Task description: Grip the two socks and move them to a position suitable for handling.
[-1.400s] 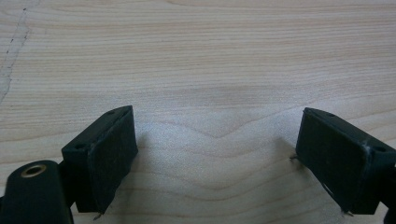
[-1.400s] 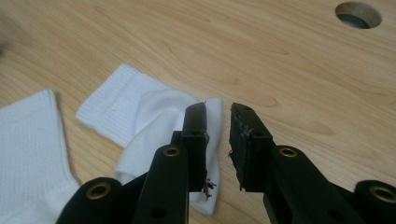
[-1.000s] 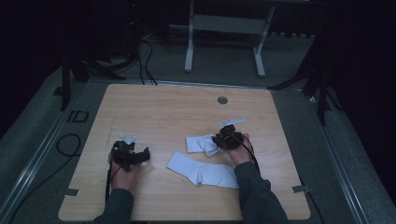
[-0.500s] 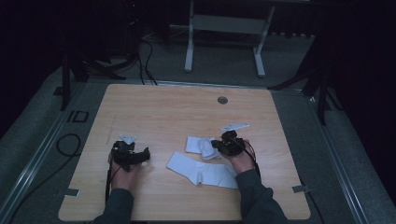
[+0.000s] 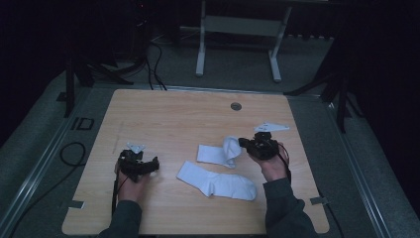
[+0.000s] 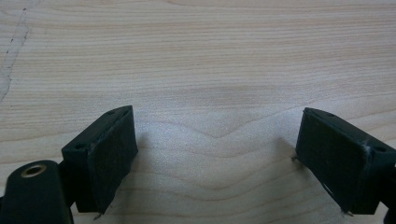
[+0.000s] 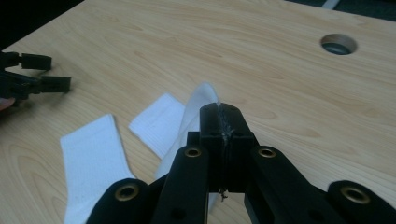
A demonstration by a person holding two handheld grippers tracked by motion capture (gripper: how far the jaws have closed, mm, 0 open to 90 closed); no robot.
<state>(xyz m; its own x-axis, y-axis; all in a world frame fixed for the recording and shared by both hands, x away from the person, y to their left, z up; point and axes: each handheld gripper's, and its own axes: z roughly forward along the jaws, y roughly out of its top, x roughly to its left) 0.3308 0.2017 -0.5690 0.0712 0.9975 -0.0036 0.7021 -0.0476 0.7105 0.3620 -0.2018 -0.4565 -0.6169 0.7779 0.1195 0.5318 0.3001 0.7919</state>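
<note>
— What's the right gripper (image 7: 219, 112) got?
— Its jaws are pinched on a sock (image 5: 229, 148), one end lifted. The other sock (image 5: 216, 182) lies flat beside it.
— The left gripper (image 5: 154, 162)?
— Jaws wide apart, bare table (image 6: 196, 60) between them.

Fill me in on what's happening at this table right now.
A person sits at a wooden table with a tool in each hand and two white socks in front of them. The right tool is shut on the folded sock, pinching one end and lifting it off the table while the rest lies flat. The other sock lies flat nearer the person, untouched. The left tool rests low over bare wood, jaws wide open and holding nothing.
</note>
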